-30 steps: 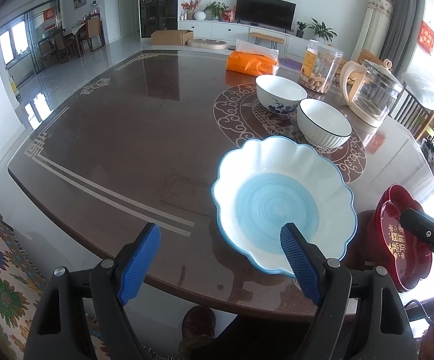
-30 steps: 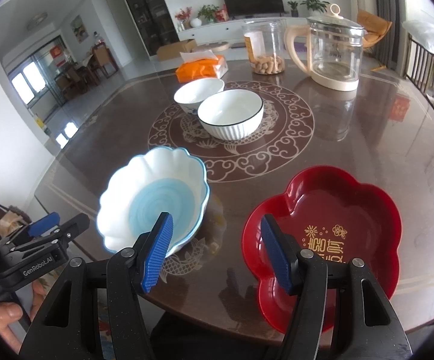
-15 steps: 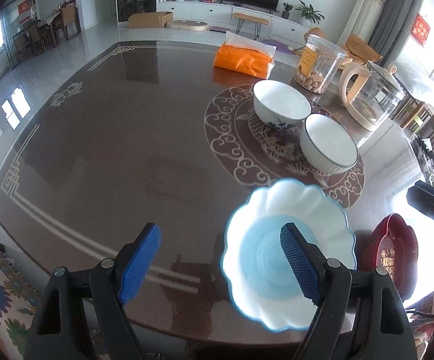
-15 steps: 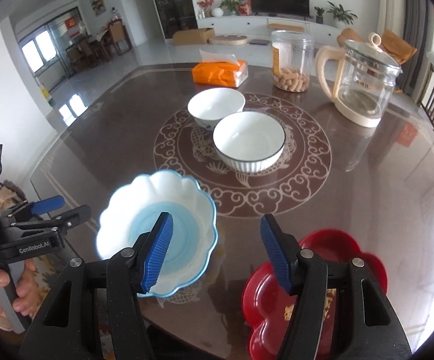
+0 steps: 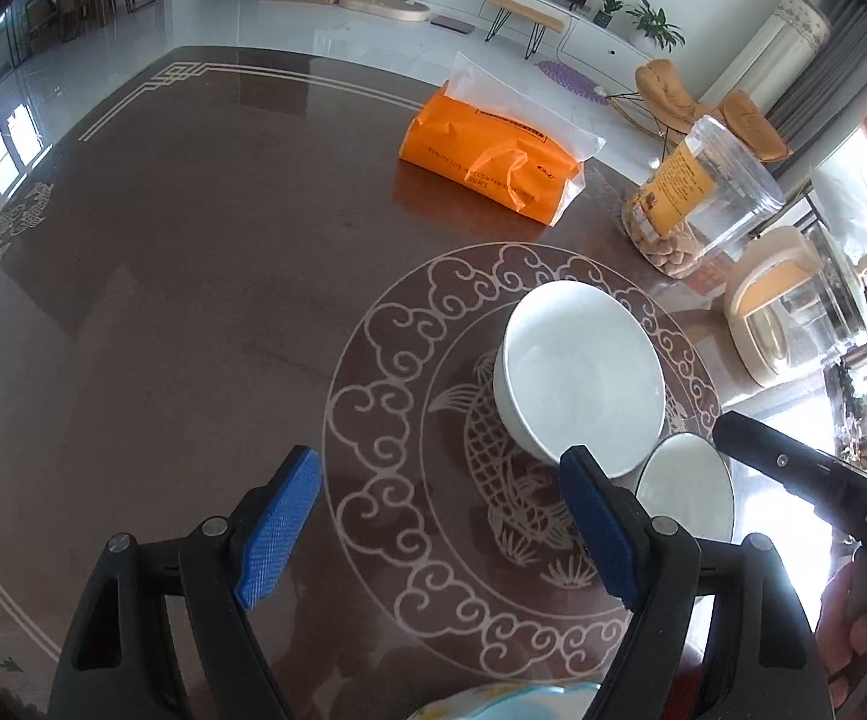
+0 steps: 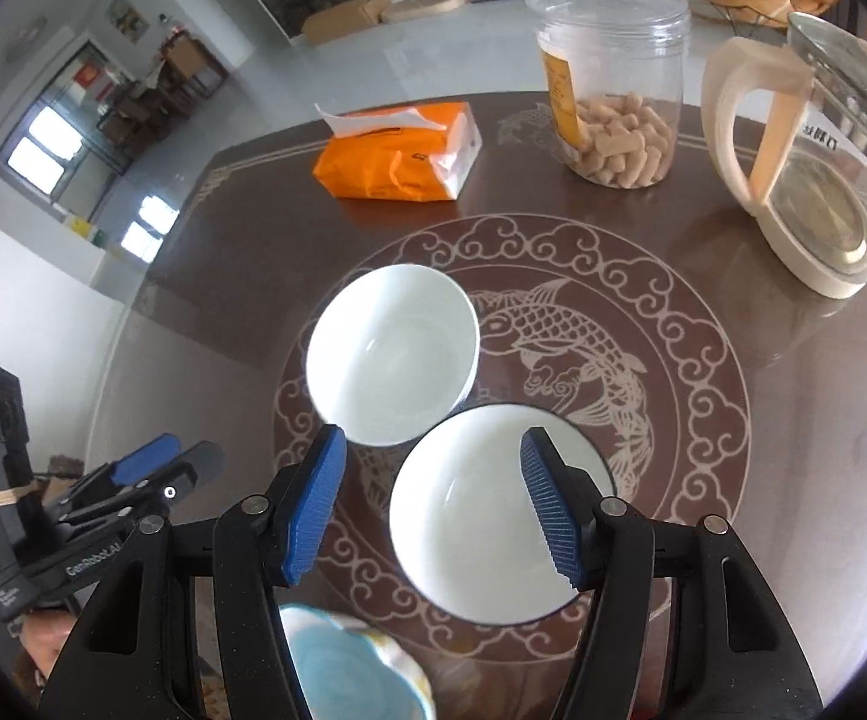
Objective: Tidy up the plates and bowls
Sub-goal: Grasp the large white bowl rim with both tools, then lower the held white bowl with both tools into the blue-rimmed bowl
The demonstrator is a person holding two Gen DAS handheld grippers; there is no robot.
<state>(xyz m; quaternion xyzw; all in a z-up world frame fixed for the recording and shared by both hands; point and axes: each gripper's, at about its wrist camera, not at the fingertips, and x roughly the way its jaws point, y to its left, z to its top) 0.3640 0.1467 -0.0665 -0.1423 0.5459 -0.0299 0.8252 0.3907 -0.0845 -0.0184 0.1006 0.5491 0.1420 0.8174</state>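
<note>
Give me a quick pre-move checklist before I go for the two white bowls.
1. Left gripper open and holding nothing: ok.
2. Right gripper open and holding nothing: ok.
3. Near bowl lined up between the right gripper's fingers: ok.
4. Far bowl lined up with the left gripper: not ok, it sits off by the right finger.
5. The two bowls apart, not touching: cannot tell.
6. Tissue pack, snack jar and kettle clear of the bowls: ok.
</note>
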